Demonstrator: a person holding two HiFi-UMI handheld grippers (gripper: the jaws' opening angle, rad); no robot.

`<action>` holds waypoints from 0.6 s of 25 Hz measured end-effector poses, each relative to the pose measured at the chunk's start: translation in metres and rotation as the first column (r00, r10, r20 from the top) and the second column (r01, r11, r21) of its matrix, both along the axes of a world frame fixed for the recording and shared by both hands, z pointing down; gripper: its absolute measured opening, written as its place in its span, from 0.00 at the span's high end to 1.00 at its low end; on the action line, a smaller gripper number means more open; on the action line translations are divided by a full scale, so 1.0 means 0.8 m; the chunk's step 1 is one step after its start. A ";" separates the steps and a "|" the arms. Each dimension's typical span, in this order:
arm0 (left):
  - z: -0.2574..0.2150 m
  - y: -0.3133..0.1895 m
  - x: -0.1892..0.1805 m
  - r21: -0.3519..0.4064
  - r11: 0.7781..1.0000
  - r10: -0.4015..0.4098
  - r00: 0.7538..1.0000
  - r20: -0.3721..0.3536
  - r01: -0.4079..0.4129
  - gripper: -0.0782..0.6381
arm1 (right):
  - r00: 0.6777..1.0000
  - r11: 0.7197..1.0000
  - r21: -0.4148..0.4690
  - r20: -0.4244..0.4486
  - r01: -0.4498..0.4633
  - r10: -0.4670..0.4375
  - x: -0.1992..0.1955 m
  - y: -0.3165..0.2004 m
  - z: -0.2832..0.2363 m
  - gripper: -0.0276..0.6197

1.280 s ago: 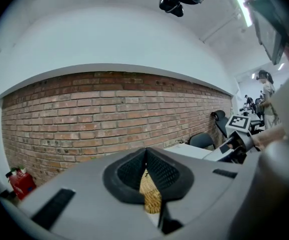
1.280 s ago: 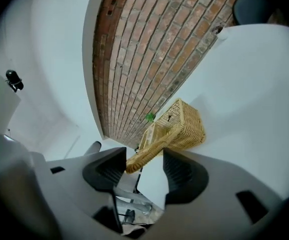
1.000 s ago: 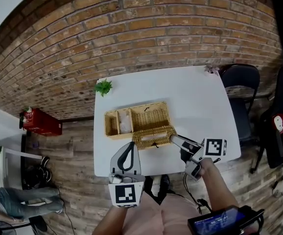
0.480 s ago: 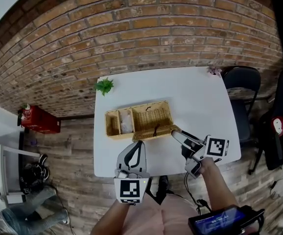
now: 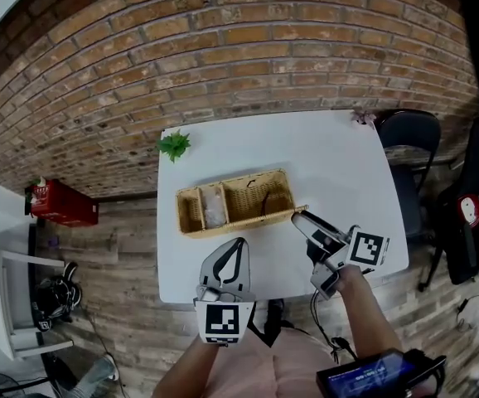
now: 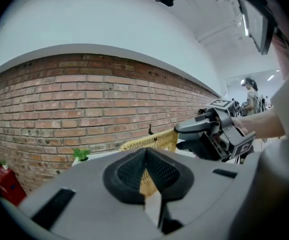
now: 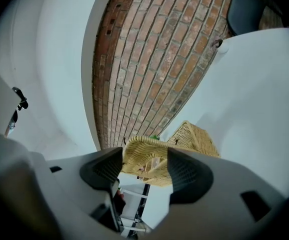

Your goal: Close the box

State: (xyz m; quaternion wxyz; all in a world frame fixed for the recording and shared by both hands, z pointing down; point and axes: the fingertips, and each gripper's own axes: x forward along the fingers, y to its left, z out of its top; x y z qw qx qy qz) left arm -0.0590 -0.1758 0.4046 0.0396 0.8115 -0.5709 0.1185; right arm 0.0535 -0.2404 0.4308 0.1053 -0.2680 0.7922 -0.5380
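Tips lid up from flat since earlier; spreads right gripper jaws wide just now, lid edge between, unpressed; holds left gripper jaws together, box beyond.

Straw-yellow woven box, white table (red-brown brick wall, pale mortar)

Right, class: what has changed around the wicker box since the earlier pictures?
The wicker lid swung up from the near side and over the wicker box. The right tool has just been opening its jaws, letting it go; wicker shows between them, ungripped. The left tool stays shut; box and plant unmoved.
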 end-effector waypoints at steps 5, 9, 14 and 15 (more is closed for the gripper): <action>-0.006 -0.022 -0.009 0.011 1.000 0.004 1.000 -0.005 -0.003 0.88 | 0.995 0.999 0.044 -0.098 -0.012 0.016 -0.001 -0.002 0.006 0.52; -0.009 -0.037 -0.012 0.016 1.000 0.016 1.000 -0.008 -0.016 0.88 | 0.956 0.977 0.203 -0.293 0.070 -0.007 -0.011 0.004 0.006 0.61; -0.011 -0.050 -0.012 0.032 0.999 0.034 0.999 -0.002 -0.034 0.88 | 0.880 0.926 0.358 -0.470 0.120 0.068 -0.018 -0.004 -0.002 0.71; -0.011 -0.052 -0.012 0.037 0.998 0.041 0.999 0.004 -0.041 0.88 | 0.873 0.920 0.371 -0.482 0.126 0.075 -0.019 -0.005 -0.003 0.71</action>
